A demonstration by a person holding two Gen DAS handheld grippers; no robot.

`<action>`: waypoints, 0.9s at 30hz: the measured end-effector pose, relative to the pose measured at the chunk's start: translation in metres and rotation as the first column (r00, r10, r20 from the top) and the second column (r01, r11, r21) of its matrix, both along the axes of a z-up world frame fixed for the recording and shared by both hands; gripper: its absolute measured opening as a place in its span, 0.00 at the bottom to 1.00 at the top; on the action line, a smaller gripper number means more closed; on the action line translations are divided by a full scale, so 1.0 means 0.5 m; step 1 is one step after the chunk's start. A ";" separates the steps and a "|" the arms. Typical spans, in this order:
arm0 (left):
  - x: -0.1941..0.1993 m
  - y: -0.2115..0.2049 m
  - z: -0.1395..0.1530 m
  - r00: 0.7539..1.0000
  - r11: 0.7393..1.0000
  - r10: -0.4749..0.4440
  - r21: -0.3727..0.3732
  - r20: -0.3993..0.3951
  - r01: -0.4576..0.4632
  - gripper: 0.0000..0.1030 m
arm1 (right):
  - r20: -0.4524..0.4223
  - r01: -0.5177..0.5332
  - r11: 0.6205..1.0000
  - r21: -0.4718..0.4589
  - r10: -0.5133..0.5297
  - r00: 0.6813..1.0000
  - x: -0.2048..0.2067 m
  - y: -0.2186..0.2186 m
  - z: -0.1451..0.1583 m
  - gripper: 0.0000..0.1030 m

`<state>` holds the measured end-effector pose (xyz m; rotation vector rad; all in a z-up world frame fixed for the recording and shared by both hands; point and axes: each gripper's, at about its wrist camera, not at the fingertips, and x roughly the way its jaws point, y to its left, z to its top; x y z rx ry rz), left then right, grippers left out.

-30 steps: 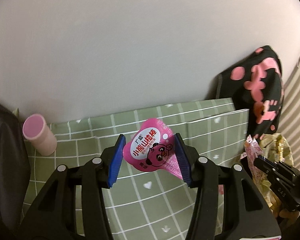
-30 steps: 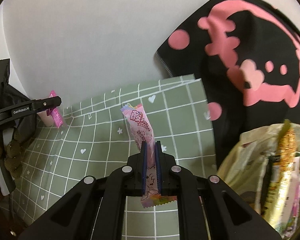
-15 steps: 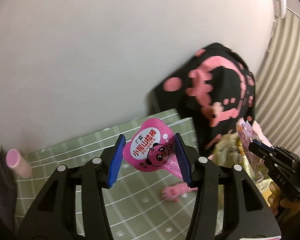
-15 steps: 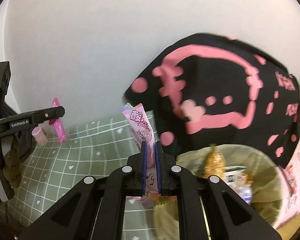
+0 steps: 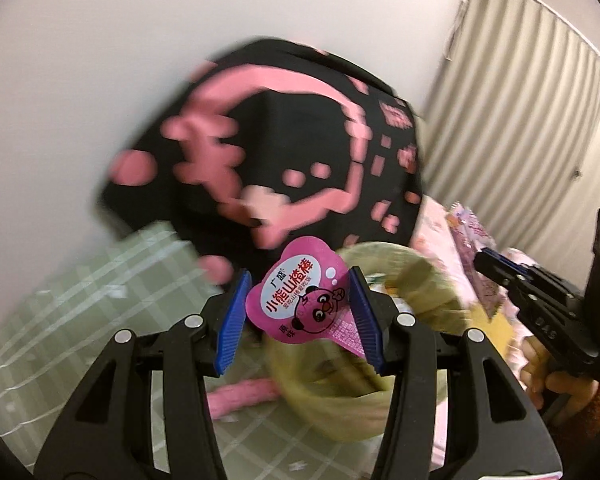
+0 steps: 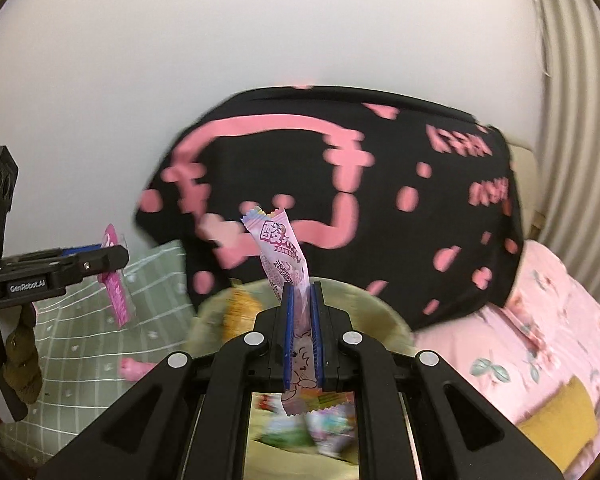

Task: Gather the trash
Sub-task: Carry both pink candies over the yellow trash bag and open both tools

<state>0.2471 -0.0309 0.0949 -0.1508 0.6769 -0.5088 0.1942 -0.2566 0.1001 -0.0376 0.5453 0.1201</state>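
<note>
**Both grippers over the bag, each holding a wrapper**

The left gripper (image 5: 298, 312) clamps a pink wrapper (image 5: 300, 296) between its blue pads, just above the trash bag (image 5: 380, 408) rim. The right gripper (image 6: 301, 332) pinches a candy wrapper (image 6: 284, 256) upright over the bag's mouth. A black pillow (image 6: 380, 200) crowds the rim at 12 o'clock; green cloth (image 6: 88, 344) lies at 9.

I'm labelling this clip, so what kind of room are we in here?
Probably a bedroom: pink floral bedding, a black-and-pink pillow against the wall, and pleated curtains.
</note>
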 end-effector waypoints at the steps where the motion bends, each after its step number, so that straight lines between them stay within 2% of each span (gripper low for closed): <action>1: 0.009 -0.025 -0.005 0.999 0.999 -0.036 -0.013 -0.012 0.036 0.45 | -0.001 0.016 1.000 0.003 -0.016 1.000 0.001 -0.018 0.000 0.09; 9: 0.066 -0.185 -0.058 0.982 0.985 -0.172 -0.019 -0.080 0.171 0.46 | -0.013 0.098 0.995 0.019 -0.098 0.995 0.002 -0.117 -0.009 0.09; 10: 0.070 -0.194 -0.061 0.981 0.984 -0.178 -0.021 -0.082 0.177 0.47 | -0.017 0.101 0.995 0.021 -0.101 0.995 0.004 -0.125 -0.012 0.09; 12: 0.082 -0.215 -0.068 0.975 0.981 -0.194 -0.029 -0.106 0.192 0.59 | -0.021 0.101 0.995 0.023 -0.100 0.995 0.007 -0.131 -0.016 0.09; 18: 0.072 -0.196 -0.062 0.983 0.987 -0.160 -0.016 -0.090 0.159 0.62 | -0.042 0.081 0.996 0.035 -0.079 0.996 0.022 -0.126 -0.034 0.09; 27: 0.027 -0.105 -0.063 0.998 0.997 -0.034 0.072 -0.056 0.038 0.62 | -0.096 0.011 0.998 0.055 -0.006 0.995 0.054 -0.062 -0.074 0.09</action>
